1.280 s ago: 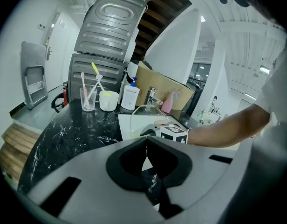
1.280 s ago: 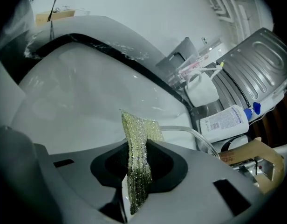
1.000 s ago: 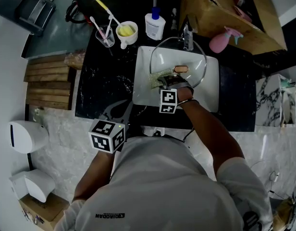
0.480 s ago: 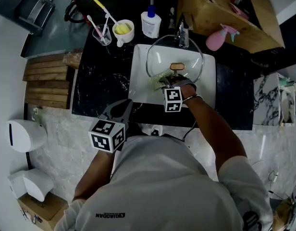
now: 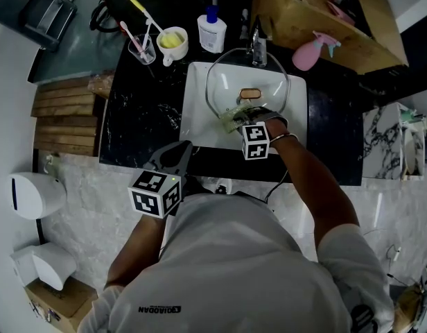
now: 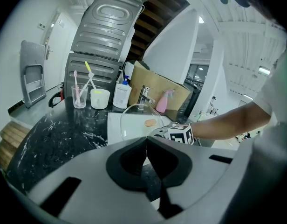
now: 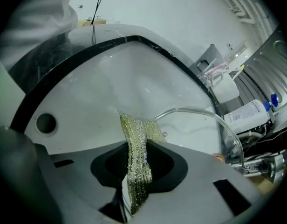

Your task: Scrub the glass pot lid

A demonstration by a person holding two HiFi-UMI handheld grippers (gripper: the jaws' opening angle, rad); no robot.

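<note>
The glass pot lid [image 5: 279,87] leans in the white sink [image 5: 197,109], its tan knob [image 5: 249,94] facing up. My right gripper [image 5: 238,121] is shut on a yellow-green scrub cloth [image 5: 229,121] and presses it against the lid's near rim. In the right gripper view the cloth [image 7: 135,141] hangs out from between the jaws of that gripper [image 7: 136,169], with the lid's clear edge [image 7: 206,115] just beyond. My left gripper [image 5: 174,155] is shut on nothing and hovers over the counter's front edge, apart from the sink. Its own view shows the left gripper [image 6: 146,146] and the lid [image 6: 134,116] ahead.
On the black marble counter [image 5: 138,116] behind the sink stand a toothbrush cup [image 5: 143,47], a yellow-filled mug [image 5: 171,41], a soap bottle [image 5: 211,30] and the faucet [image 5: 255,46]. A pink spray bottle [image 5: 312,53] leans by a cardboard box [image 5: 324,16].
My right gripper has slid the cloth to the right along the lid's near side. The left gripper has stayed where it was.
</note>
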